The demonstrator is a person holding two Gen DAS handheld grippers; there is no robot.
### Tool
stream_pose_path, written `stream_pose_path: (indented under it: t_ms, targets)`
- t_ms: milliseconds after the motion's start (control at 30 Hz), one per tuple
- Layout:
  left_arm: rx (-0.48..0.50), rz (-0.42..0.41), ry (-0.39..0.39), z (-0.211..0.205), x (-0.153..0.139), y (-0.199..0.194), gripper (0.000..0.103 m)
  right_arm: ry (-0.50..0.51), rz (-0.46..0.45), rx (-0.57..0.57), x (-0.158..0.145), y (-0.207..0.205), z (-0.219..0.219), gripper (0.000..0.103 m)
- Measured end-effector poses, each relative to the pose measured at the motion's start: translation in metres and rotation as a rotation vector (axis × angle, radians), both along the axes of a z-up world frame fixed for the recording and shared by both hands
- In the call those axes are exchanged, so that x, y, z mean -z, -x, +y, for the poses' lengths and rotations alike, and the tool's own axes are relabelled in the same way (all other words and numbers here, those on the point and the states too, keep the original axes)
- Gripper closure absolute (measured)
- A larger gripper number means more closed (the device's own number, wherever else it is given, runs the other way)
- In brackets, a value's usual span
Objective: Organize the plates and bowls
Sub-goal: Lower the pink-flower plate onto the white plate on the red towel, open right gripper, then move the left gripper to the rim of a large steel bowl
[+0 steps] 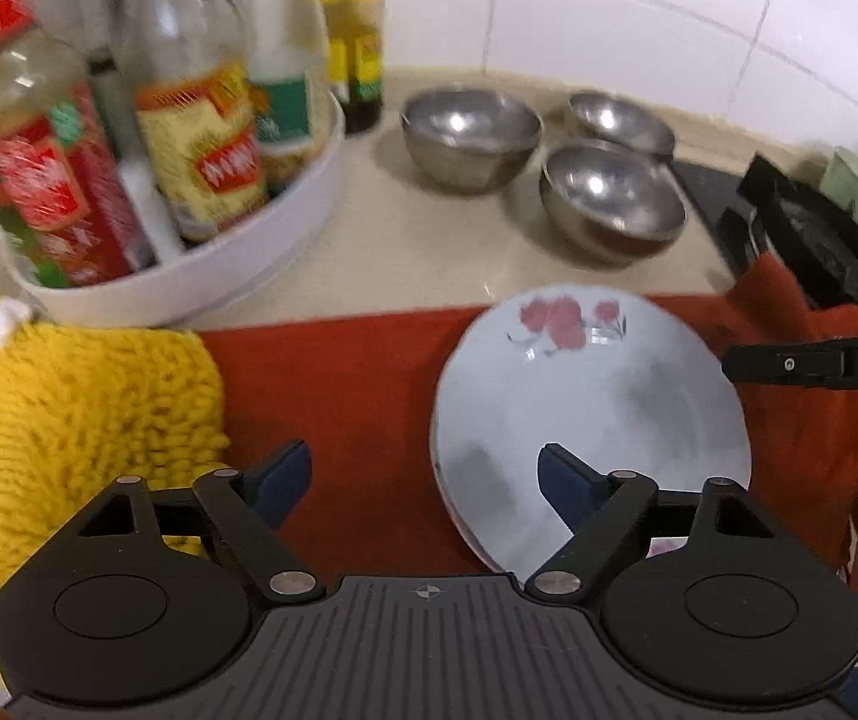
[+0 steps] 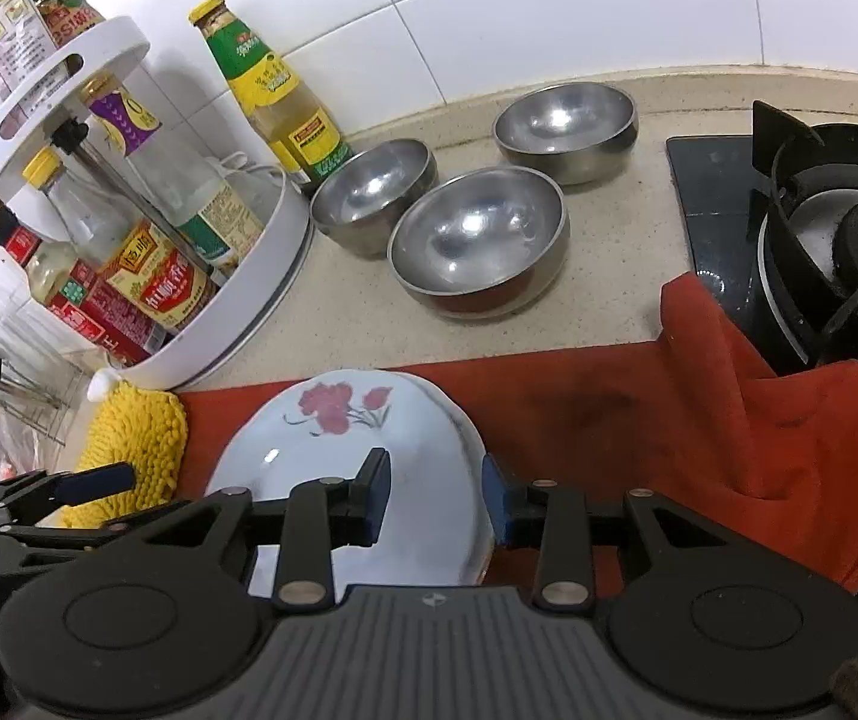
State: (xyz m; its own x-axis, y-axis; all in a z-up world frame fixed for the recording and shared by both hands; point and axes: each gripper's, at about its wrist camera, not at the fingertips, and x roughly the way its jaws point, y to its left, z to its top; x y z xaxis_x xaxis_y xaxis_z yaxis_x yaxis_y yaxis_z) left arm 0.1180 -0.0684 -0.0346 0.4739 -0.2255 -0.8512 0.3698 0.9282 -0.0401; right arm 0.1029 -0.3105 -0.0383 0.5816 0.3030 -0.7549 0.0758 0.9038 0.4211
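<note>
Flowered plate [image 2: 363, 468] lies on red cloth [image 2: 699, 432], bowls [image 2: 480, 240] at 12 o'clock. Right gripper [image 2: 436, 501] straddles its rim unclosed; left gripper [image 1: 423, 483] spread, empty. Glazed, brittle, slippery: pinch rim.

**Non-task clutter on the counter**

White two-tier condiment rack [image 2: 249, 276] at the counter's left end, packed with sauce bottles [image 2: 153, 294]. Tall yellow-green bottle [image 2: 267, 90] stands just beside the rack, against the tiled wall [image 2: 549, 12]. Red cloth [image 2: 729, 420] spread along the front edge, its right end bunched against the gas stove [image 2: 837, 240]. Yellow chenille mitt [image 1: 69, 420] front-left, touching the cloth.
</note>
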Motion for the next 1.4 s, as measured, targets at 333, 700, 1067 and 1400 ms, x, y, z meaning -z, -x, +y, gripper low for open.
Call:
stream_pose_path:
  t_ms: [333, 700, 1067, 1400]
  targets:
    - [0.107, 0.015, 0.034, -0.037, 0.003, -0.017, 0.016, 0.006, 0.031, 0.039, 0.005, -0.009, 0.001, 0.071]
    - [0.121, -0.023, -0.009, -0.066, -0.001, -0.033, 0.015, 0.006, 0.029, 0.062, 0.002, -0.024, -0.017, 0.070]
    - [0.108, -0.047, -0.029, -0.088, -0.002, -0.062, 0.013, 0.047, 0.013, 0.035, -0.005, -0.053, -0.032, 0.068]
    - [0.114, -0.042, -0.049, -0.118, 0.001, -0.102, 0.013, 0.059, 0.021, 0.048, 0.002, -0.093, -0.054, 0.065]
